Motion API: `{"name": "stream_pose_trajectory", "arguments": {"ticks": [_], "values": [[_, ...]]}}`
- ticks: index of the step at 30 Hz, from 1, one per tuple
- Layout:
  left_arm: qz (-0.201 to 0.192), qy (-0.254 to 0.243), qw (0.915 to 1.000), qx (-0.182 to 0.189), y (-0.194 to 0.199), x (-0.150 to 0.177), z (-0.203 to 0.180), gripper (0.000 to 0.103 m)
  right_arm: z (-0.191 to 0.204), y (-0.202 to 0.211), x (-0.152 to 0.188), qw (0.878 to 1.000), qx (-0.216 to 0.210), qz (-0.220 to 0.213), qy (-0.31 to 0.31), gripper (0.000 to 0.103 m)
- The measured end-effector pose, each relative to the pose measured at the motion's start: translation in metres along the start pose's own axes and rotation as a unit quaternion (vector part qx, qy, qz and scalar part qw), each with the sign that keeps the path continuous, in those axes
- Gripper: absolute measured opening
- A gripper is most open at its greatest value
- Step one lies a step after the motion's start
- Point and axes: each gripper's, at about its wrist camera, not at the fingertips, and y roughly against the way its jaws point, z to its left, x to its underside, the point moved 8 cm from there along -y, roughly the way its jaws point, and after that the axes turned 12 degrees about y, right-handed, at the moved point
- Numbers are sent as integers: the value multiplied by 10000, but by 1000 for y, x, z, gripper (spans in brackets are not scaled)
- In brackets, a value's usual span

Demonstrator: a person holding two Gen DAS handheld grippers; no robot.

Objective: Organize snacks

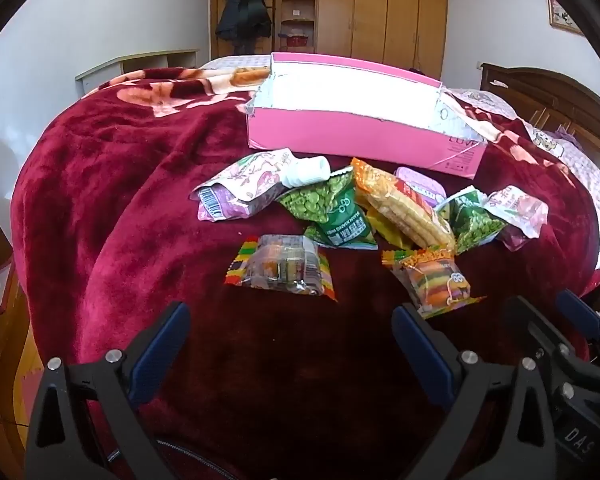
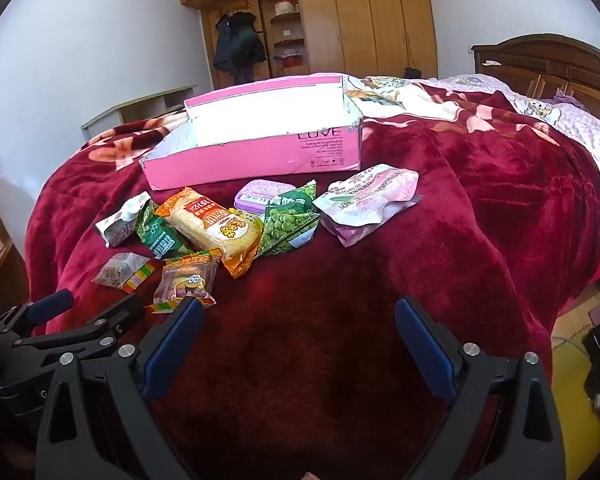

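Observation:
A pile of snack packets lies on a red blanket in front of an open pink box, which looks empty. In the left wrist view I see a pink pouch with a white cap, a green pea packet, an orange-wrapped cracker pack, a second pea packet, a pink packet and two gummy packets. My left gripper is open and empty, just short of the gummy packets. My right gripper is open and empty beside it, near the box and the snacks.
A small purple tin sits behind the packets. The bed's edge drops off on the left and right. A wooden wardrobe and a headboard stand beyond the bed.

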Motion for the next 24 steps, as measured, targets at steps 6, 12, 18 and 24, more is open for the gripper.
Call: {"name": "stream_pose_trajectory", "arguments": {"ticks": [6, 12, 18, 24], "values": [[-49, 60, 10000, 5, 3, 0, 2, 103, 0, 0, 0, 10000, -11, -7, -13, 98], [23, -37, 10000, 1, -1, 2, -2, 103, 0, 0, 1, 10000, -9, -4, -13, 98], [22, -45, 10000, -5, 0, 1, -2, 103, -1, -1, 1, 10000, -11, 2, -15, 98], [22, -50, 10000, -9, 0, 1, -2, 103, -1, -1, 1, 10000, -10, 6, -17, 98]]}}
